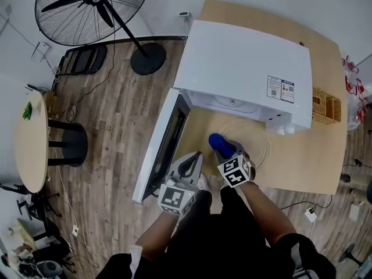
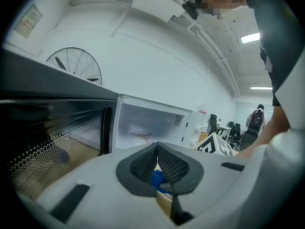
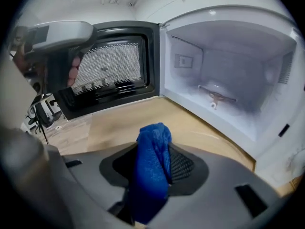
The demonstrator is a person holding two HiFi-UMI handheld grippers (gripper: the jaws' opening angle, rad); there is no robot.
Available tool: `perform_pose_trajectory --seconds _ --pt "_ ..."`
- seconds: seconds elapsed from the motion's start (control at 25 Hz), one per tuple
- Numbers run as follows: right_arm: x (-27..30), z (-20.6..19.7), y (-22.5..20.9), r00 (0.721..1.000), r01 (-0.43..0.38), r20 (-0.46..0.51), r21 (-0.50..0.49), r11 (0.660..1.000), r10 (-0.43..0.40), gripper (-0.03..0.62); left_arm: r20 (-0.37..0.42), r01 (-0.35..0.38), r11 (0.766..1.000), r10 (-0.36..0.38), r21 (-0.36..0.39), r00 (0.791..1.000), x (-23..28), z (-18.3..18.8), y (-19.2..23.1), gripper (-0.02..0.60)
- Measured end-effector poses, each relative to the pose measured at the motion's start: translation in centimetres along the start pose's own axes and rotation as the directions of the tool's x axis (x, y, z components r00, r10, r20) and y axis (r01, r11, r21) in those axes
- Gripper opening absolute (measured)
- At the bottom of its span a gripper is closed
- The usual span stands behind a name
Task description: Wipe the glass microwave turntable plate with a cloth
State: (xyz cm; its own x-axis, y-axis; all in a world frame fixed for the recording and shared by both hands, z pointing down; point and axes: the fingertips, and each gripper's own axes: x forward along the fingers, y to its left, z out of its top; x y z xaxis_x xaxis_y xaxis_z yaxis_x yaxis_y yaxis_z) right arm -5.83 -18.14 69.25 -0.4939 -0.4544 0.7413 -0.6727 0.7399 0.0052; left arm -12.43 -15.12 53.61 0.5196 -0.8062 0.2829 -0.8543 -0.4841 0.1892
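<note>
1. My right jaws are clamped on a blue cloth. The cloth is bunched between the pads and stands up past the jaw tips.
2. My left jaws are pressed together pad to pad and grip nothing. The blue cloth shows just beyond their tips.
3. In the head view, my left jaws sit just to the left of my right jaws, near them but apart. Both point toward the microwave.
4. The glass turntable plate lies flat on the tabletop, directly ahead of my right jaws and in front of the open cavity. The cloth is over the plate's near-left part. I cannot tell whether it is touching the glass.
5. The cavity stands open beyond the plate, with the roller support lying on the cavity floor.
6. The microwave door is swung out on the left of my left jaws and close beside them, so it bounds the room on that side.
7. The near edge of the tabletop runs just behind both jaws.
8. Bare tabletop extends to the right of my right jaws, past the plate rim to the right edge.
</note>
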Motion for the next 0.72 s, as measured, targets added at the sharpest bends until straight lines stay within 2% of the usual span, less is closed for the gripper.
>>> perform_pose_trajectory --seconds 0.36,0.72 --pt "0.1 0.1 -2.8 0.999 0.048 0.003 0.025 0.999 -0.049 0.158 -0.008 0.012 1.000 -0.012 0.005 1.000 0.4 0.0 -0.6 0.002" --pt "-0.9 -1.0 -9.1 0.982 0.187 0.004 0.156 0.970 -0.190 0.156 -0.018 0.041 0.999 -0.041 0.014 0.999 1.3 0.1 -1.7 0.002"
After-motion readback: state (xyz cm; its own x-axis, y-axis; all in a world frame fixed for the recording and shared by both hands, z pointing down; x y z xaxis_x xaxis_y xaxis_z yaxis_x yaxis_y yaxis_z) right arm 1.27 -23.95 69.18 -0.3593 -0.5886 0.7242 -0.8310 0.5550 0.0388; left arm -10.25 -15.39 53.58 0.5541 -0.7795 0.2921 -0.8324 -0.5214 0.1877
